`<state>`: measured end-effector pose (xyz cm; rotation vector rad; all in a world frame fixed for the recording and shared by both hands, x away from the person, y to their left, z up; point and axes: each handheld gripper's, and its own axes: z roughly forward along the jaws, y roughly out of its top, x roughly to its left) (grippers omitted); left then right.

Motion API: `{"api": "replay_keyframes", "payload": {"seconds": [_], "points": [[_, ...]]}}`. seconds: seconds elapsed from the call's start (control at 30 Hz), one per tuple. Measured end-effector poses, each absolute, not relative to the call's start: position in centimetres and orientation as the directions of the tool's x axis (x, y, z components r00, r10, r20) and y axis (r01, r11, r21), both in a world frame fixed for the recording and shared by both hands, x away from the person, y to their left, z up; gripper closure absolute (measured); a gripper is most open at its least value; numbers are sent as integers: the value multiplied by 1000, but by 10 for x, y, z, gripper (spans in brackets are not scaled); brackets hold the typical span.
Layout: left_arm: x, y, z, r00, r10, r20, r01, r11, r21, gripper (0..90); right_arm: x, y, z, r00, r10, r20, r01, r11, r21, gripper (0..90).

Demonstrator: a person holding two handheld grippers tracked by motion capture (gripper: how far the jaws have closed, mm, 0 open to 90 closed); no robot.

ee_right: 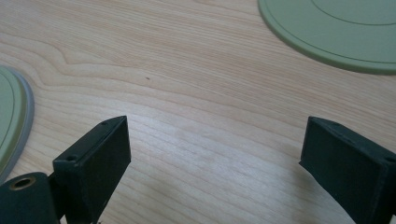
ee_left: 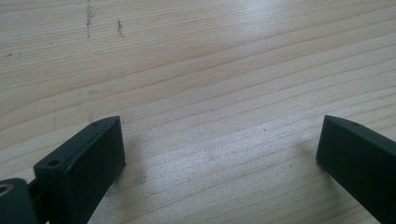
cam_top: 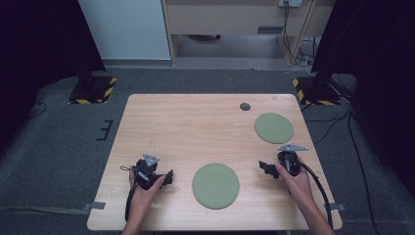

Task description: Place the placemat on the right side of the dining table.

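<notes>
Nothing is picked up yet, so the work looks to be at its very start. The left gripper [cam_top: 169, 177] rests low at about 8 o'clock on the pale wooden table [cam_top: 195, 127], its jaws spread wide with only bare wood between them. The right gripper [cam_top: 264, 168], at about 4 o'clock, also stands wide open and empty. Between the two, near 6 o'clock, lies the large round sage-green flat mat [cam_top: 216, 185], untouched; a smaller round green mat [cam_top: 273, 128] sits at 2 o'clock, well apart. A small dark grey disc [cam_top: 245, 106] lies near 1 o'clock at the far edge. Nothing blocks either gripper's way to the mats.
</notes>
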<state>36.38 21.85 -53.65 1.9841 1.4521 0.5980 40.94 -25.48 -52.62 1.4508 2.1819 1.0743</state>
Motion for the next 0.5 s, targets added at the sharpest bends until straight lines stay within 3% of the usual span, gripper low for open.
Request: {"api": "replay_keyframes", "payload": {"seconds": [0.27,0.5], "points": [[364,219,-537,300,954,7,683,-220,697,6,412,-240,-534,-448,885,124,660,234,714,89],[364,219,-537,302,953,7,683,-222,696,5,411,-227,-539,-441,897,26,629,288,722,55]]}}
